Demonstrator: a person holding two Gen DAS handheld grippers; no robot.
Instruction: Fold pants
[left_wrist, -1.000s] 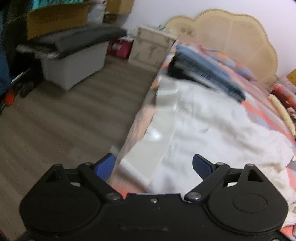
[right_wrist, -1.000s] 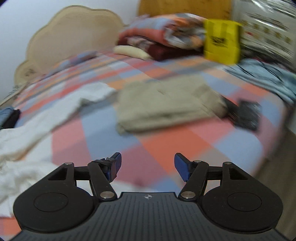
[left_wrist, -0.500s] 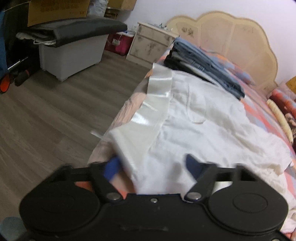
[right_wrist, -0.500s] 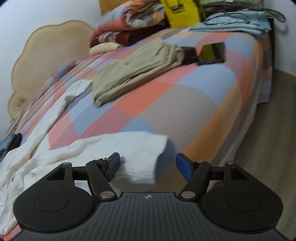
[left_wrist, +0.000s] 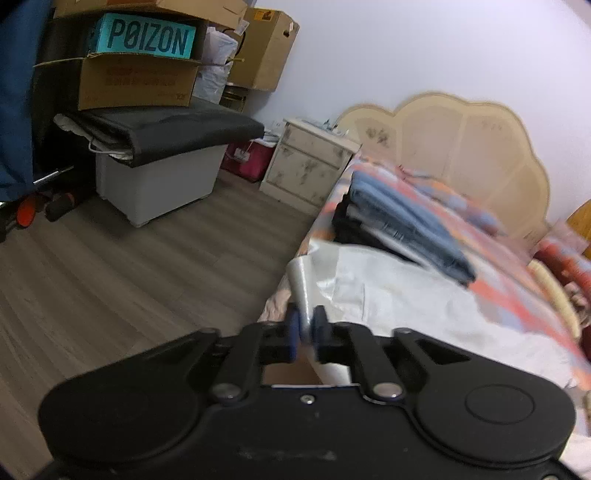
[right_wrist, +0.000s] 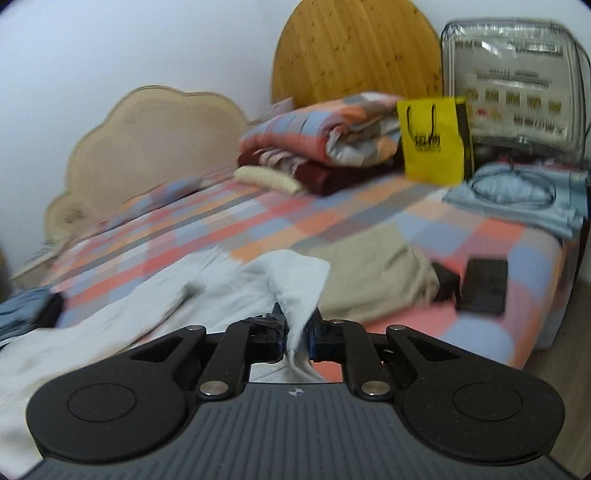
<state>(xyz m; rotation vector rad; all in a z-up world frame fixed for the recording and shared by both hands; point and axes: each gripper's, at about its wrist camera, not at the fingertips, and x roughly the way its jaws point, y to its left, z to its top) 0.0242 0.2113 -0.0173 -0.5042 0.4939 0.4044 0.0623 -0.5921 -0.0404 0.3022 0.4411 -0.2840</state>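
Observation:
White pants (left_wrist: 406, 306) lie spread along the near side of the checked bed (right_wrist: 295, 225). My left gripper (left_wrist: 306, 325) is shut on the shiny waistband end of the pants at the bed's edge and lifts it. My right gripper (right_wrist: 297, 328) is shut on a leg hem of the white pants (right_wrist: 207, 291) and holds it raised above the bed.
Folded jeans (left_wrist: 399, 221) are stacked by the headboard (left_wrist: 461, 155). Folded beige trousers (right_wrist: 373, 280), a black wallet and phone (right_wrist: 484, 291), a yellow bag (right_wrist: 432, 144) and rolled quilts lie on the bed. A nightstand (left_wrist: 306, 162), grey bin and boxes stand on the wooden floor (left_wrist: 110, 277).
Both grippers were open above the pants; both have closed on the fabric, left on the waistband, right on the leg hem, and lifted it.

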